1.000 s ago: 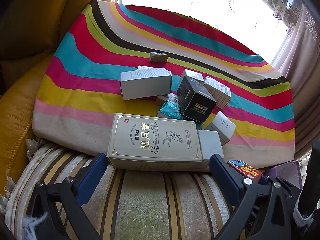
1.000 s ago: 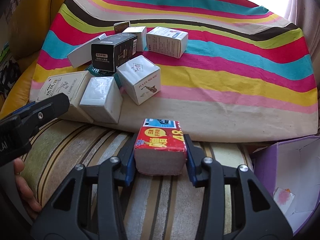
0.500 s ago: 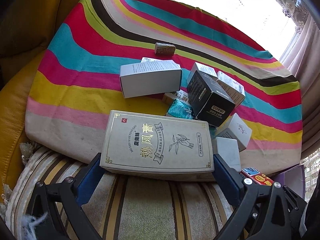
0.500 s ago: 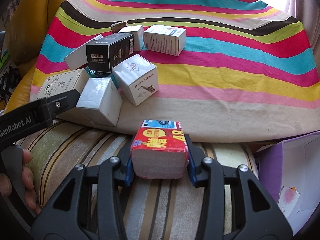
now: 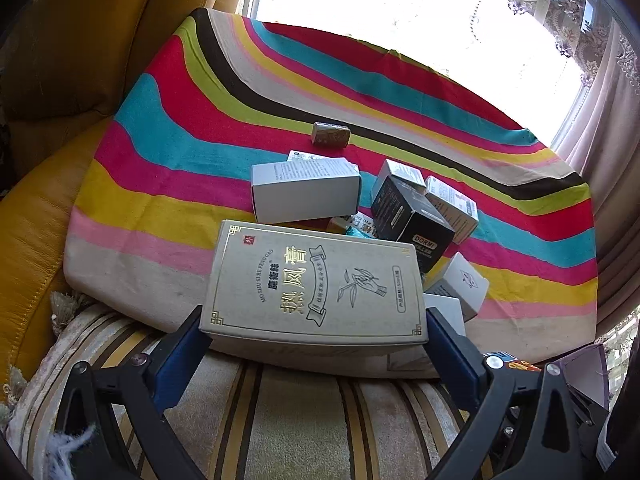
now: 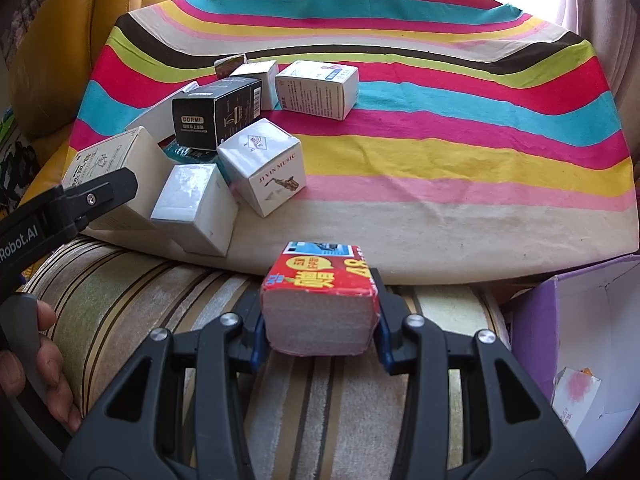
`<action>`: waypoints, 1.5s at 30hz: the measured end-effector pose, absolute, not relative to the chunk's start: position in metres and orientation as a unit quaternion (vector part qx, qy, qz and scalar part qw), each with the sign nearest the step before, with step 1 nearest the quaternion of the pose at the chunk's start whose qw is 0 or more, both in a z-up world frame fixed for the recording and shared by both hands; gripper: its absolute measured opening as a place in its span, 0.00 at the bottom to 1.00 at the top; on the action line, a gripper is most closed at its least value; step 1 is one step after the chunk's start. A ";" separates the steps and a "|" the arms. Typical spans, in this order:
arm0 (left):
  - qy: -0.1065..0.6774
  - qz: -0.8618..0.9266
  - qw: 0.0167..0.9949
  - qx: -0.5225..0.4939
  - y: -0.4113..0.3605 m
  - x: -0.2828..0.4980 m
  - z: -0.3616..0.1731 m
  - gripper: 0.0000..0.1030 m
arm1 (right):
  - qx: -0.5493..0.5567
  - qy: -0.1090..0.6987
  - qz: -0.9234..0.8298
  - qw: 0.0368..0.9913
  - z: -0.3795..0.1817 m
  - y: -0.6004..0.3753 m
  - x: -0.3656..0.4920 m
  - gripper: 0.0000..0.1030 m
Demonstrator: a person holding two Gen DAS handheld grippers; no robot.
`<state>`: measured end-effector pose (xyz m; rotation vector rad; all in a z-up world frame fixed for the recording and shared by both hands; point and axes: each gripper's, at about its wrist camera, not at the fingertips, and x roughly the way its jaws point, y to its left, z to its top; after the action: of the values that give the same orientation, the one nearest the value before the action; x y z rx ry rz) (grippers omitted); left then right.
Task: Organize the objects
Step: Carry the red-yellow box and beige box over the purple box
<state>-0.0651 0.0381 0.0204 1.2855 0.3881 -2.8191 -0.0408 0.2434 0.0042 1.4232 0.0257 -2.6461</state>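
I have 2 loads in hand at once, and that is where the risk sits. My left gripper (image 5: 314,344) is spread almost to its limit around the wide beige box (image 5: 314,284), its blue fingers (image 5: 182,360) pressing only the near corners. With so little of the box between the pads, I judge it could pivot or slip out, and its far edge hangs just over the black box (image 5: 412,224) and the white carton (image 5: 306,196), so a droop would knock that cluster about on the striped cloth (image 5: 168,160).

My right gripper (image 6: 318,320) is closed to a narrow gap on the red packet (image 6: 320,304), held above the striped cushion (image 6: 160,300). The packet looks soft at its near face, so squeezing harder could crush it.

The purple box (image 6: 532,332) sits open to the right, near the packet. If both go there, my 2 tools may collide, since the left one (image 6: 92,200) is already close by.
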 end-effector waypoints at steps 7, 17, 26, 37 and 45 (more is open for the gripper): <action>0.089 -0.934 -0.018 0.345 0.057 -0.041 0.048 0.99 | 0.446 -0.006 -0.893 0.058 0.019 0.254 -0.026 0.44; 0.031 -0.946 -0.090 0.311 0.108 -0.016 0.064 0.99 | 0.429 -0.039 -0.902 0.028 0.034 0.287 0.002 0.44; 0.004 -0.933 -0.157 0.324 0.153 -0.006 0.064 0.99 | 0.420 -0.070 -0.905 -0.002 0.043 0.328 0.030 0.44; -0.011 -0.912 -0.230 0.340 0.210 0.001 0.062 0.99 | 0.413 -0.104 -0.902 -0.063 0.046 0.393 0.060 0.44; -0.024 -0.893 -0.283 0.348 0.248 0.005 0.060 0.99 | 0.412 -0.120 -0.895 -0.121 0.043 0.446 0.078 0.44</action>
<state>0.0052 0.2484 0.0597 1.3488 -0.0925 -3.4598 0.0781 0.4462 0.0428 1.4054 -0.4098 -3.0510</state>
